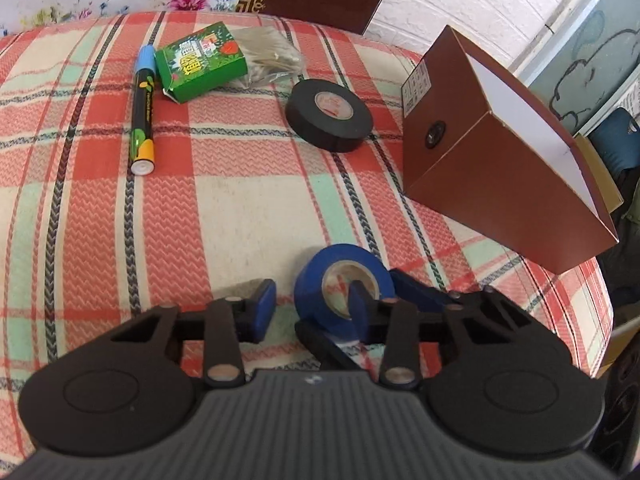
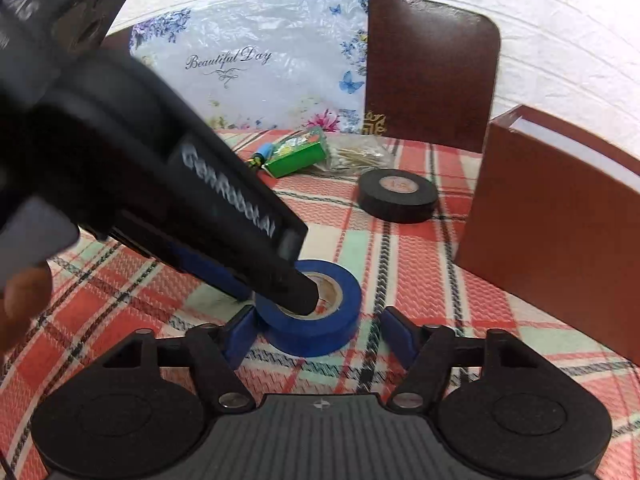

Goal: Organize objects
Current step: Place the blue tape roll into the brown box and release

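Lying flat on the plaid-covered worktop (image 1: 248,208), the blue tape roll (image 1: 343,280) sat at the near edge, one finger of the left gripper (image 1: 310,306) poked into its core, jaws wide. The right gripper (image 2: 316,336) straddled the same roll, jaws also wide, gripping nothing. By my reading little was done: the brown box (image 1: 480,152) showed nothing inside, while the black tape roll (image 1: 329,114), marker (image 1: 142,108), green carton (image 1: 200,60) and bagged sticks (image 1: 272,50) lay farther off.
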A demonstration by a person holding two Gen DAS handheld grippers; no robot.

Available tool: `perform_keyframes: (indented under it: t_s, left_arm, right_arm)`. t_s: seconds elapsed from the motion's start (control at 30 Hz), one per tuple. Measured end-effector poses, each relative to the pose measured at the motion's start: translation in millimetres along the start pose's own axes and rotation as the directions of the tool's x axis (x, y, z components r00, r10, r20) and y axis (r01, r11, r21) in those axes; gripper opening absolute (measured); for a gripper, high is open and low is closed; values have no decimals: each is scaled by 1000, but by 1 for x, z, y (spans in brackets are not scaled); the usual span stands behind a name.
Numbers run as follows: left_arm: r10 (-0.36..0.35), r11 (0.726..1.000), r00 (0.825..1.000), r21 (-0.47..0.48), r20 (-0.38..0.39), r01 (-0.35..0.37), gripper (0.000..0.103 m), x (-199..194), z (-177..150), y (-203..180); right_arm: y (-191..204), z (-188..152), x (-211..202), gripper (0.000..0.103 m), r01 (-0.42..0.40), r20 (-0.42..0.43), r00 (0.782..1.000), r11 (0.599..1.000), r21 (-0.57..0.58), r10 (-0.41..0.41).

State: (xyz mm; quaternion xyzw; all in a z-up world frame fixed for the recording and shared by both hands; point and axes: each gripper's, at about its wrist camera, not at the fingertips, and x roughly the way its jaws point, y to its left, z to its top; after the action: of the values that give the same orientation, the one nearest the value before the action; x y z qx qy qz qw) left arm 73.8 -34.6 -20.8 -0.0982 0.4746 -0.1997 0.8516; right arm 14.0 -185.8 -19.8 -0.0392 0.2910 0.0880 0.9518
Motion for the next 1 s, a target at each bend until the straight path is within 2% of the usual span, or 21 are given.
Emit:
perform_keyframes:
  t_s: [0.03, 0.13, 0.27, 0.33, 0.43, 0.53, 0.67, 0.8, 0.83, 0.87, 0.9, 0.93, 0.97, 1.0]
  left_arm:
    - [-14, 1000, 1000, -14, -1, 13, 26, 0, 0, 3]
    - [-33, 998, 999, -45, 0, 33, 24, -6, 3, 3]
    - [-22, 998, 997, 56, 71, 18, 24, -26, 15, -31]
    - [-47, 993, 994, 111, 103, 36, 24, -34, 27, -52]
    - [-115, 979, 984, 183, 137, 89, 24, -40, 49, -86]
    - [-175, 957, 974, 258, 142, 134, 24, -36, 68, -125]
    - [-232, 920, 967, 346, 105, 183, 24, -12, 85, -177]
    - [-257, 888, 965, 408, 53, 214, 26, 26, 88, -226]
    - [-256, 883, 966, 419, 47, 213, 28, 34, 87, -236]
    - [-246, 879, 968, 432, 43, 204, 38, 42, 85, -245]
    - [-231, 876, 972, 446, 49, 186, 42, 49, 83, -251]
    - [-217, 872, 974, 461, 59, 166, 43, 53, 80, -255]
    - [-205, 868, 977, 472, 62, 152, 43, 54, 78, -258]
    - [-202, 865, 978, 478, 59, 150, 43, 55, 75, -257]
  right_arm:
    - [1, 0, 1, 55, -9, 5, 1000, 1000, -9, 9]
    - [5, 0, -3, 54, 4, 31, 1000, 999, -32, -3]
    - [3, 1, -23, 55, 66, 150, 987, 997, -30, -61]
    - [0, 5, -34, 55, 142, 224, 966, 989, -41, -130]
    - [-18, 16, -51, 55, 250, 314, 921, 968, -18, -232]
    - [-49, 28, -65, 55, 324, 357, 880, 946, 32, -314]
    - [-96, 33, -76, 55, 406, 352, 838, 907, 109, -417]
    - [-145, 28, -80, 55, 473, 304, 808, 863, 176, -505]
    - [-157, 26, -79, 55, 489, 287, 802, 852, 187, -523]
    - [-168, 24, -77, 55, 503, 264, 800, 842, 195, -539]
    - [-178, 22, -72, 56, 519, 233, 799, 831, 199, -554]
    - [-186, 19, -71, 59, 534, 223, 788, 817, 218, -574]
    - [-193, 15, -73, 69, 538, 223, 778, 806, 246, -587]
    - [-199, 14, -73, 68, 532, 225, 777, 805, 264, -588]
